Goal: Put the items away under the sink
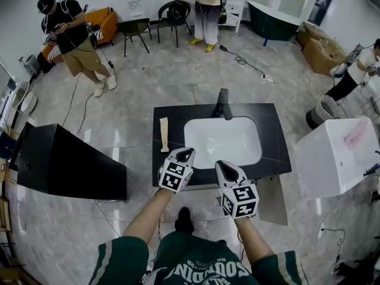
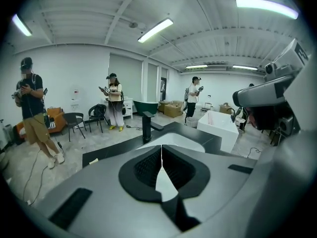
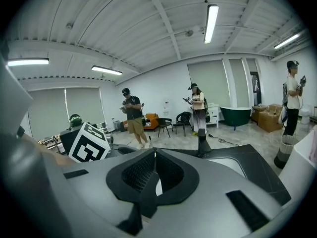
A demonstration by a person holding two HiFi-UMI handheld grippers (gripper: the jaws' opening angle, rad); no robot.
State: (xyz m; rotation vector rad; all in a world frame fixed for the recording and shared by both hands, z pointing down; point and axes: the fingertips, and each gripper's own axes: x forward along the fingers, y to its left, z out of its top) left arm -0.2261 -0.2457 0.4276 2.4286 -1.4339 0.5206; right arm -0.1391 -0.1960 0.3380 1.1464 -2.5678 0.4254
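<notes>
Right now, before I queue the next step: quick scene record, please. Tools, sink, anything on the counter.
left tool: shut, nothing between its jaws, at the counter's near edge
right tool: shut, empty, beside the left one
counter: black
basin: white, nothing visible in it
faucet: black, at the basin's far edge
loose item: beige strip, lying flat left of the basin, kind unclear
under-sink space: not in view
</notes>
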